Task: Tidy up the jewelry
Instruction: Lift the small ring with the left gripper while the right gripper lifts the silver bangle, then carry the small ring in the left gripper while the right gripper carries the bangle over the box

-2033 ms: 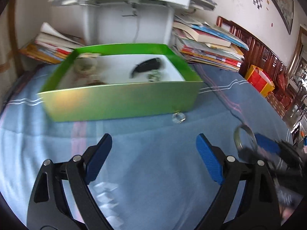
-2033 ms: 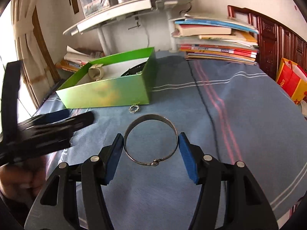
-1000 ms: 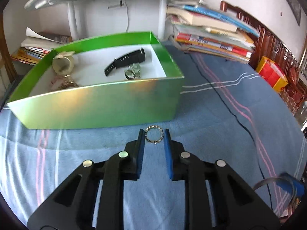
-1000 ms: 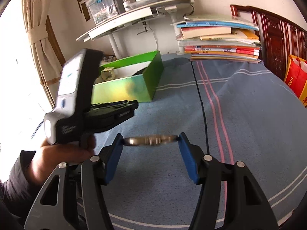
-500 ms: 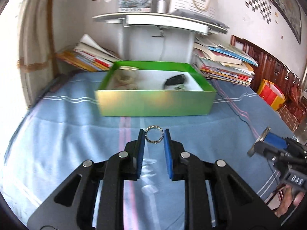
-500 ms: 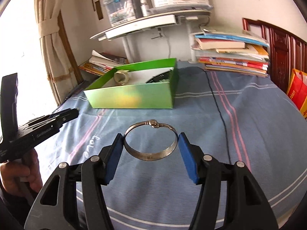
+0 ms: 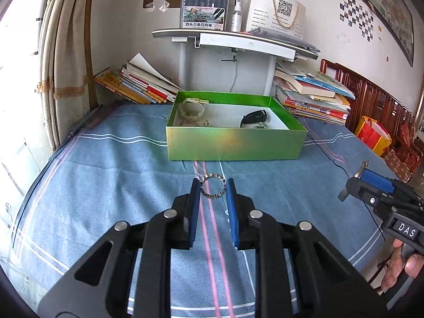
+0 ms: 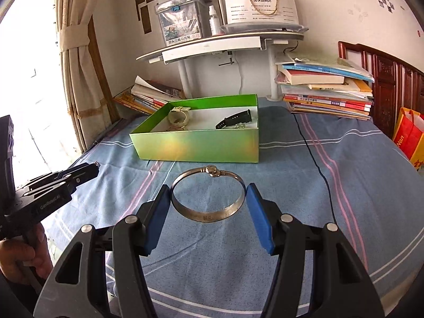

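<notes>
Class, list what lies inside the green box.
Inside the green box: a cream watch, a black strap and small silver pieces. The near wall hides whatever lies just behind it.

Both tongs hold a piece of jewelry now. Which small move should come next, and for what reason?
Probably carry both pieces forward over the green box and open there. The left tongs pinch a small beaded ring, the right tongs grip a silver bangle, and both are short of the box. The box lies open ahead, with watches already inside.
</notes>
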Demonstrator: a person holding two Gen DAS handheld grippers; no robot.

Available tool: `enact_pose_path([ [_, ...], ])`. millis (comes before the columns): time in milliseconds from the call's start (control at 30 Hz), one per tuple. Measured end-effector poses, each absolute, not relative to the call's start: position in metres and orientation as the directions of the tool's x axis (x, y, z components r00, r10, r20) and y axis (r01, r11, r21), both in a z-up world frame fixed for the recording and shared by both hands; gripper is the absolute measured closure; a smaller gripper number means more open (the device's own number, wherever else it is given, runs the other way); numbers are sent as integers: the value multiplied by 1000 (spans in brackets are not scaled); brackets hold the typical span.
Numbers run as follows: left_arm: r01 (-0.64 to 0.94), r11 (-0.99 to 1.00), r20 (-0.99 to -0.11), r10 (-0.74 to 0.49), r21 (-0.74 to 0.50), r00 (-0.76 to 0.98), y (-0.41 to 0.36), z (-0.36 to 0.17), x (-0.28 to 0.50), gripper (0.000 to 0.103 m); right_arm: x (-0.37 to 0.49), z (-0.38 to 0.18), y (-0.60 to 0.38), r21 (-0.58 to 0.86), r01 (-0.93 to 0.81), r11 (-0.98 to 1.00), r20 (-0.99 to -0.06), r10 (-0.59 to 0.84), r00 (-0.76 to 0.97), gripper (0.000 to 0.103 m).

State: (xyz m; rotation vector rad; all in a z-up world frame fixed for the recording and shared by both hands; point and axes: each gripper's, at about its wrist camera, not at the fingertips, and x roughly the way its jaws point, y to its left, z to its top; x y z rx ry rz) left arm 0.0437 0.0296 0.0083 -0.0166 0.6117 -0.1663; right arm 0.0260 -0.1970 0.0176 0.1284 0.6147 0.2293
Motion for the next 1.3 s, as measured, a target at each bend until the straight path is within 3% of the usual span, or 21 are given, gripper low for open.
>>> enact_pose_path([
  [867,179,980,-591,-195,-87,782,33,1,49,83,25,18,-191,178,-167,970,-553,239,798,45],
  [1067,199,976,-593,-213,-90,776,27,17,92,83,62,25,-191,190,-185,964,-538,260,802,45],
  [1300,195,976,-582,-212,-93,785,17,50,201,83,155,56,-181,186,-210,960,-469,274,840,45],
])
